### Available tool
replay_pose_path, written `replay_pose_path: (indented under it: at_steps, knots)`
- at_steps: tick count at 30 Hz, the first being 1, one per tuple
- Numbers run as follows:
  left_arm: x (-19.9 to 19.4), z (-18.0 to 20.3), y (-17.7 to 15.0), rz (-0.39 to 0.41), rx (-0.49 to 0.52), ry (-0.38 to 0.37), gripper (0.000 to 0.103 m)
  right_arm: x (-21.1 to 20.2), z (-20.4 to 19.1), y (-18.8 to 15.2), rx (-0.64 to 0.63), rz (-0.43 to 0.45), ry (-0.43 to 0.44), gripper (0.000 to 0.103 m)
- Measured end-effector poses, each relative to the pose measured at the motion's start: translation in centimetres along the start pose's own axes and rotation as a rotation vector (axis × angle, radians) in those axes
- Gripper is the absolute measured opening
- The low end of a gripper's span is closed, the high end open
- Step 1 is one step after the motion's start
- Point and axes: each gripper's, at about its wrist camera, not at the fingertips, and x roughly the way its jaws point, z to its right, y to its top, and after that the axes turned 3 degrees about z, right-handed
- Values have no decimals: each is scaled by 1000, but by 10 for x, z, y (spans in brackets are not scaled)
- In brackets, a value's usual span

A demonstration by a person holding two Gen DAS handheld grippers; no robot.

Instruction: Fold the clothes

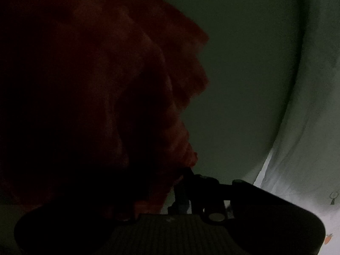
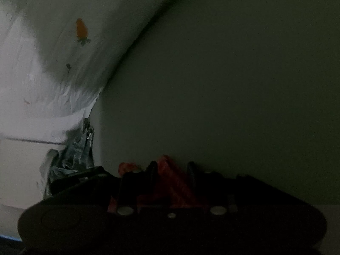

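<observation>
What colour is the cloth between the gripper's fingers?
Red-orange. The cloth shows best in the right wrist view, between the right gripper fingers.

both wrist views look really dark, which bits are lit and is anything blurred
Left wrist view: very dim, the red cloth nearly black in shadow with smeared edges; only the white sheet at lower right is lit. Right wrist view: equally dim, the sheet bright and streaked at left, red cloth between the tongs barely visible.

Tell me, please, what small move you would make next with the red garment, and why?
Probably draw both claws apart to stretch the red garment flat. The right claw pinches a bunched fold of it, and it hangs crumpled beside the left claw, too rumpled to fold yet.
</observation>
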Motion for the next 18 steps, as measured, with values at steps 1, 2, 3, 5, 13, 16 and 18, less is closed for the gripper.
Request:
replay_pose_path:
  at_steps: [1, 2, 3, 5, 13, 16, 18]
  knots:
    - [0, -1, 1, -8, -7, -2, 32, 1, -1, 2, -17, -5, 1, 33]
    - [0, -3, 2, -15, -15, -6, 32, 4, -4, 3, -35, -11, 3, 33]
    - [-1, -6, 3, -22, -23, -10, 33, 5, -6, 4, -44, -18, 7, 33]
    - [-3, -10, 4, -32, -33, -18, 36, 8, -6, 7, -45, -32, 19, 33]
    - [-26, -20, 1, 1, -28, -103, 54, 8, 8, 9, 49, -50, 60, 31]
    - [-23, -25, 4, -1, -62, -110, 56, 8, 8, 8, 39, -52, 58, 29]
    - [-17, -26, 5, -16, -71, -121, 57, 7, 7, 9, 28, -57, 52, 30]
